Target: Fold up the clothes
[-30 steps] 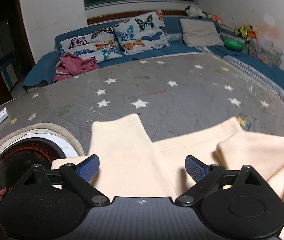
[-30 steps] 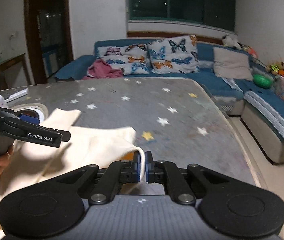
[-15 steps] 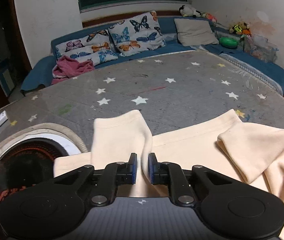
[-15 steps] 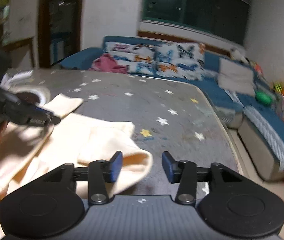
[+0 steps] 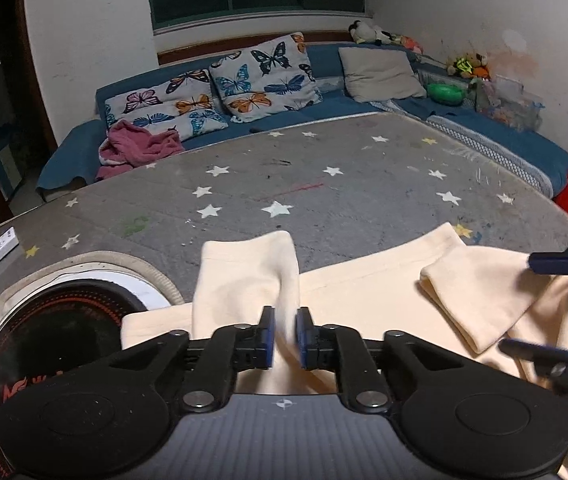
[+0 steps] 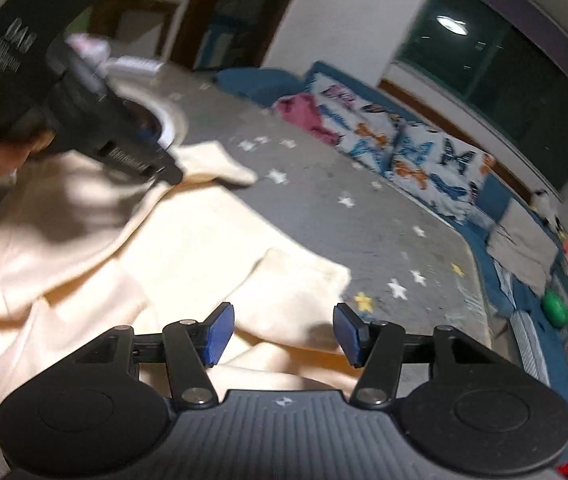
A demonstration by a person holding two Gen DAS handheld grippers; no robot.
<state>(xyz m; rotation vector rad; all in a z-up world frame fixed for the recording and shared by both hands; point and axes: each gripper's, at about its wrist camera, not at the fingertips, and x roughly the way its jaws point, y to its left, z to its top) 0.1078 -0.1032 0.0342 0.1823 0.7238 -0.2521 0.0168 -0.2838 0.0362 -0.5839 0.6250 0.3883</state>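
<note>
Left gripper [image 5: 284, 334] pinches the cream fleece sweatshirt [image 5: 367, 304]; right gripper [image 6: 282, 332] gapes wide above it. Starry grey counter [image 5: 323, 184] lies bare beyond; lettering unreadable.

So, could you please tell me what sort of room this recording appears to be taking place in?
Most likely a home living room: a blue corner sofa with butterfly-print cushions, soft toys on its far end, and a cream garment spread on a grey star-patterned table.
</note>
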